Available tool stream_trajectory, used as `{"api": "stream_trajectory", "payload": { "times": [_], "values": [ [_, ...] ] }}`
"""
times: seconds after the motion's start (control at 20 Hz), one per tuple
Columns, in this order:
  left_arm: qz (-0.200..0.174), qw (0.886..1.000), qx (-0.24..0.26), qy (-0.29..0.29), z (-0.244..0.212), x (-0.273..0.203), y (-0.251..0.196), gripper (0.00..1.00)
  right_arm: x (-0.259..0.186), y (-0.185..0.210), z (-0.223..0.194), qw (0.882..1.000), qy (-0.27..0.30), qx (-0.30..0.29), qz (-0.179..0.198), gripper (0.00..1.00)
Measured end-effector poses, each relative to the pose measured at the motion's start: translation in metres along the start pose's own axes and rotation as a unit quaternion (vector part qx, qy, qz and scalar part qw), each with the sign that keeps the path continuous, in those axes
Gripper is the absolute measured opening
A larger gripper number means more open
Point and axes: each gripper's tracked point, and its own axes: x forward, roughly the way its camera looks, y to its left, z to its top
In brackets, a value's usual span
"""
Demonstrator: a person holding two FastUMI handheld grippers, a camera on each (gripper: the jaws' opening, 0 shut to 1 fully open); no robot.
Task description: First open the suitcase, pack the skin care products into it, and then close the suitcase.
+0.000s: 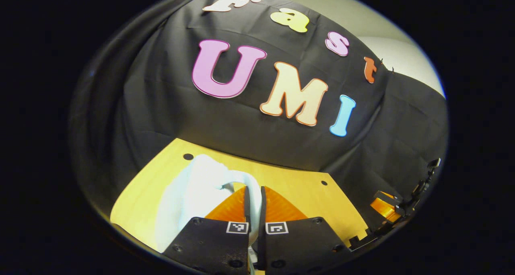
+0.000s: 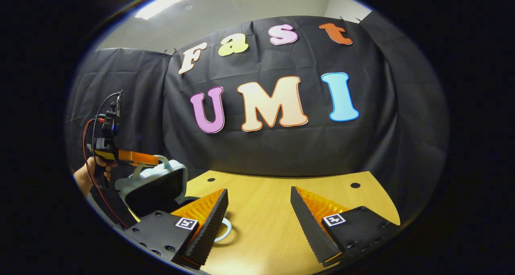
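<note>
The suitcase (image 2: 155, 184) is a small, pale blue, hard-shelled case with rounded corners and a dark lining; its lid stands raised and tilted at the left end of the tabletop (image 2: 265, 218), a smooth yellow wooden board with round holes near its far edge. No brand or label on the case can be read. The left gripper (image 1: 254, 204) is narrowed onto the suitcase's pale handle (image 1: 241, 182), its ribbed fingers nearly together with the handle's curved loop pinched between them. In the right gripper view a hand (image 2: 90, 172) holds that gripper above the lid. The right gripper (image 2: 257, 210) stands wide apart and empty, to the right of the suitcase, over bare wood; square black-and-white markers sit on both grippers' finger mounts.
</note>
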Motion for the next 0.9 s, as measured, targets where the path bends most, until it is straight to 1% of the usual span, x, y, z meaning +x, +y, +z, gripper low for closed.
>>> {"api": "stream_trajectory", "payload": {
  "times": [0.05, 0.1, 0.2, 0.35, 0.5, 0.55, 0.6, 0.65, 0.7, 0.75, 0.8, 0.85, 0.9],
  "values": [
    [-0.008, 1.0, 0.005, 0.007, -0.01, 0.006, -0.01, 0.01, -0.005, -0.007, 0.001, 1.0, -0.001, -0.001, -0.006, 1.0],
    [-0.016, 1.0, 0.008, 0.016, -0.023, 0.011, -0.021, 0.02, -0.01, -0.014, 0.001, 1.0, -0.001, -0.004, -0.012, 0.97],
    [-0.03, 0.999, 0.013, 0.042, -0.049, 0.022, -0.04, 0.01, -0.022, -0.028, 0.0, 1.0, 0.001, -0.01, -0.024, 0.97],
    [-0.037, 0.996, 0.02, 0.073, -0.088, 0.037, -0.059, 0.01, -0.039, -0.047, 0.004, 0.999, -0.004, -0.014, -0.039, 0.97],
    [-0.034, 0.993, 0.035, 0.105, -0.131, 0.053, -0.066, 0.01, -0.055, -0.064, 0.005, 0.998, -0.005, -0.024, -0.051, 0.97],
    [-0.031, 0.992, 0.04, 0.114, -0.143, 0.058, -0.066, 0.01, -0.058, -0.071, 0.005, 0.998, -0.006, -0.026, -0.054, 0.92],
    [-0.026, 0.991, 0.047, 0.123, -0.156, 0.063, -0.067, 0.01, -0.063, -0.076, 0.005, 0.998, -0.005, -0.026, -0.057, 0.97],
    [-0.022, 0.99, 0.054, 0.132, -0.167, 0.067, -0.068, 0.01, -0.066, -0.082, 0.004, 0.998, -0.005, -0.026, -0.06, 0.92],
    [-0.016, 0.989, 0.062, 0.136, -0.178, 0.07, -0.068, 0.01, -0.069, -0.088, 0.004, 0.998, -0.005, -0.026, -0.063, 0.92],
    [-0.012, 0.988, 0.067, 0.14, -0.186, 0.074, -0.069, 0.01, -0.072, -0.093, 0.004, 0.998, -0.005, -0.026, -0.065, 0.97],
    [-0.006, 0.987, 0.07, 0.143, -0.196, 0.079, -0.071, 0.04, -0.075, -0.097, 0.004, 0.997, -0.007, -0.027, -0.066, 0.97],
    [0.003, 0.988, 0.078, 0.131, -0.198, 0.08, -0.073, 0.08, -0.078, -0.102, 0.006, 0.997, -0.009, -0.028, -0.066, 0.97],
    [0.014, 0.99, 0.088, 0.108, -0.192, 0.082, -0.077, 0.22, -0.08, -0.105, 0.01, 0.997, -0.014, -0.03, -0.065, 0.97]
  ]
}}
